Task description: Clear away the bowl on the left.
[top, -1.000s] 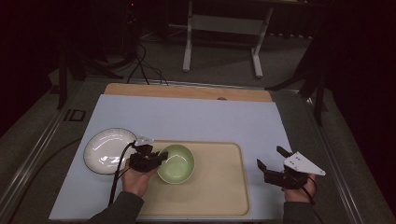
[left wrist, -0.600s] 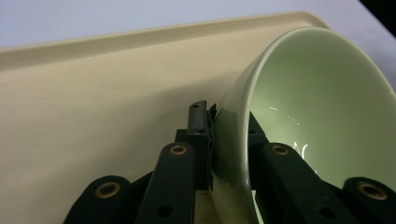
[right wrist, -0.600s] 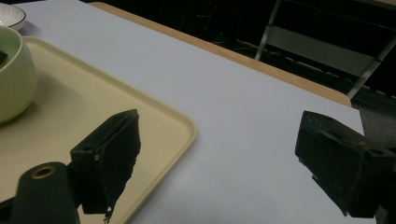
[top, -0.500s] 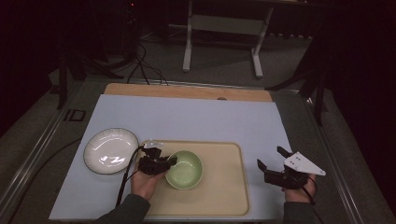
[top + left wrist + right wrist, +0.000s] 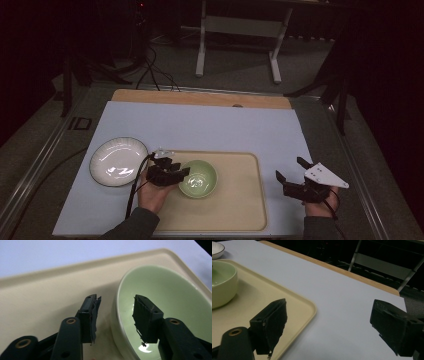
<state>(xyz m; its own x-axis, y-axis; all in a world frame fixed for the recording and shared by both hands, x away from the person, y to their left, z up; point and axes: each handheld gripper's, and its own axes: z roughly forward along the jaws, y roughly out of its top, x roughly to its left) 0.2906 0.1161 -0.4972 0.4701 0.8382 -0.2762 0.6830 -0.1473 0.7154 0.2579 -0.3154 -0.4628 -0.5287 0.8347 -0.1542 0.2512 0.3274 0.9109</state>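
Note:
A pale green bowl [image 5: 198, 178] [image 5: 170, 290] [image 5: 222, 282] stands upright on the beige tray [image 5: 240, 205] [image 5: 50, 297] [image 5: 262, 300], left of the tray's middle. My left gripper [image 5: 182, 172] [image 5: 116, 307] straddles the bowl's near left rim, one jaw outside the wall and one inside. Its jaws have just been opening, and the pads stand clear of the rim. Off the tray's right edge, over the light mat, my right gripper [image 5: 289, 168] [image 5: 332, 315] is held wide open with nothing between its jaws.
A white ribbed plate [image 5: 118, 161] [image 5: 217, 248] lies on the mat [image 5: 210, 125] left of the tray. A wooden board edge [image 5: 200, 97] runs along the mat's far side. Beyond the table stand a metal frame [image 5: 240, 30] and cables on the floor.
The left gripper slid the bowl a little to the right on the tray, then its jaws spread off the rim. The right gripper has stayed where it was.

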